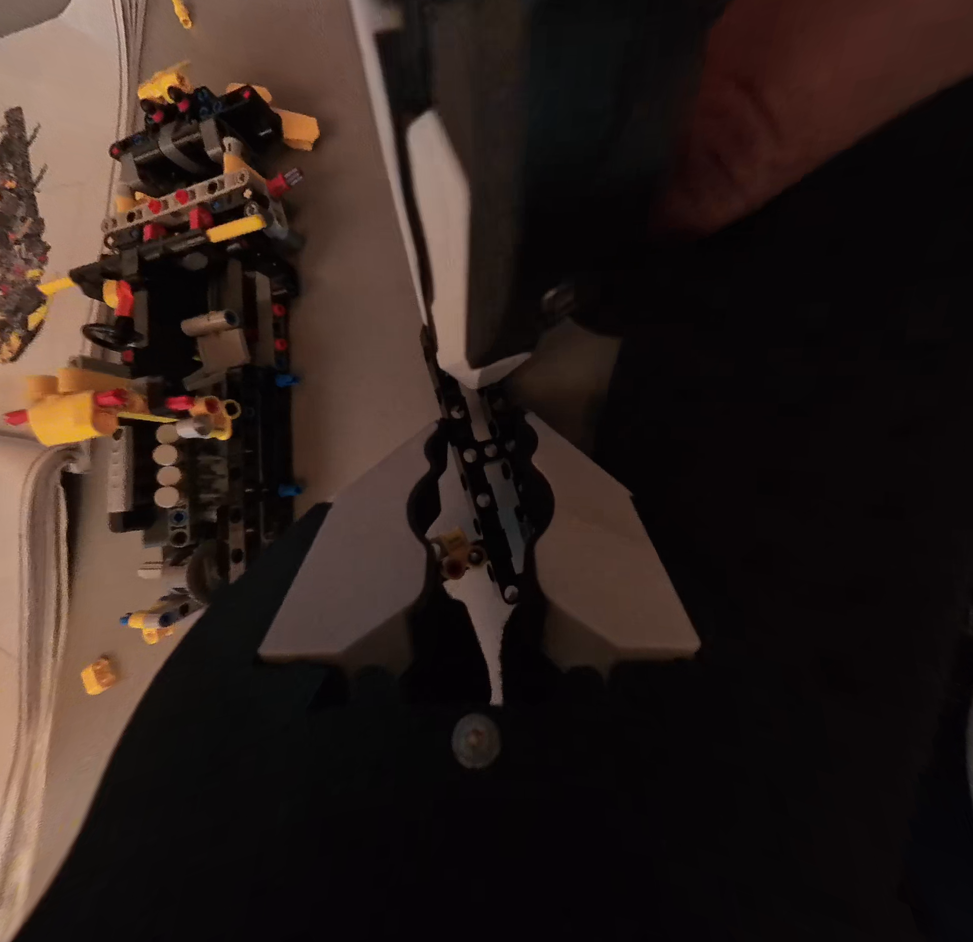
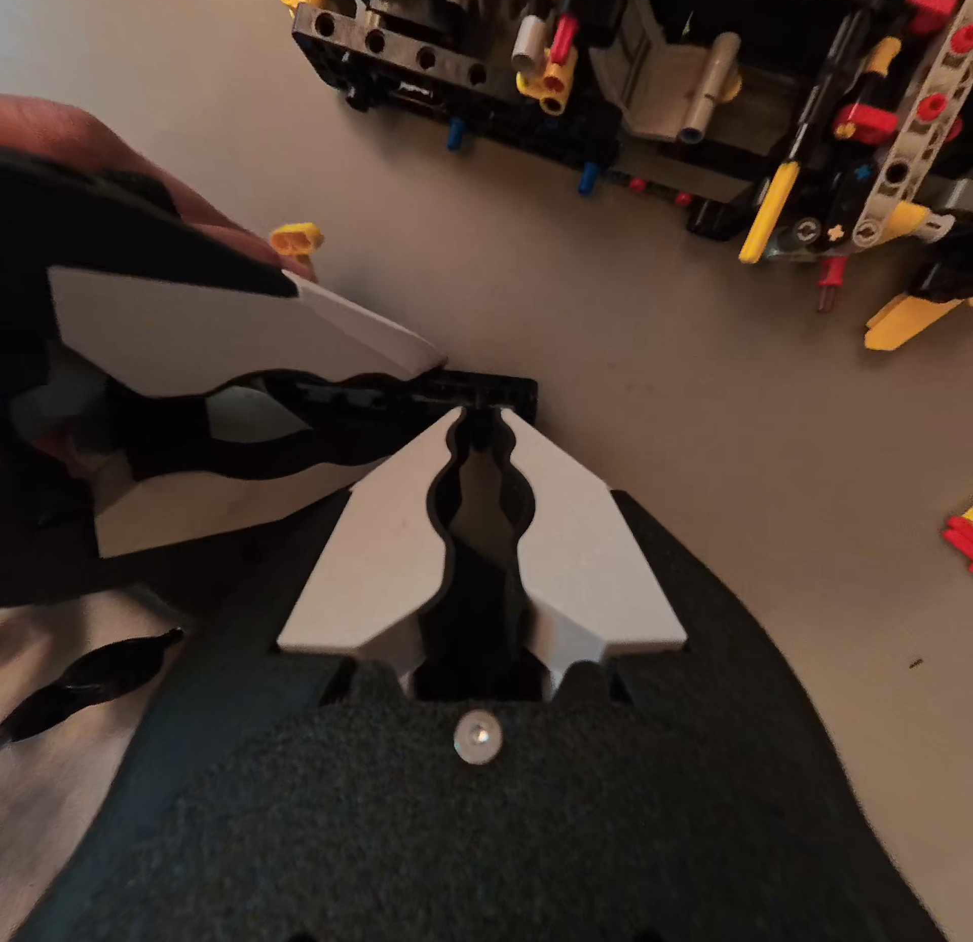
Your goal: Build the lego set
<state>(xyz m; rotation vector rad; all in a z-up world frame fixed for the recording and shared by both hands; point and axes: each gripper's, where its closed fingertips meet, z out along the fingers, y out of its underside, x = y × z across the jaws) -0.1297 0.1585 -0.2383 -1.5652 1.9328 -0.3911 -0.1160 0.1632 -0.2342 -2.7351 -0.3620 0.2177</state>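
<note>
My left gripper (image 1: 483, 422) is shut on a long black beam frame (image 1: 489, 487) with rows of holes, held above the table. A small yellow and red connector (image 1: 454, 552) sits by the frame's near end. My right gripper (image 2: 480, 413) is shut on a small black pin (image 2: 480, 435), pressed against the edge of the same frame (image 2: 474, 387). The left gripper's white finger (image 2: 237, 327) reaches in from the left in the right wrist view. The right gripper's white fingertip (image 1: 489, 375) meets the frame's far end in the left wrist view. The large black, yellow and red lego model (image 1: 200, 337) (image 2: 684, 74) stands on the table.
An open instruction booklet (image 1: 63, 190) lies left of the model. Loose yellow pieces (image 1: 97, 674) (image 2: 297, 238), a yellow panel (image 2: 905, 321) and red pieces (image 2: 959, 542) lie on the beige table (image 2: 684, 442). A hand (image 2: 105, 147) holds the left gripper. The grippers are tip to tip, or close to it.
</note>
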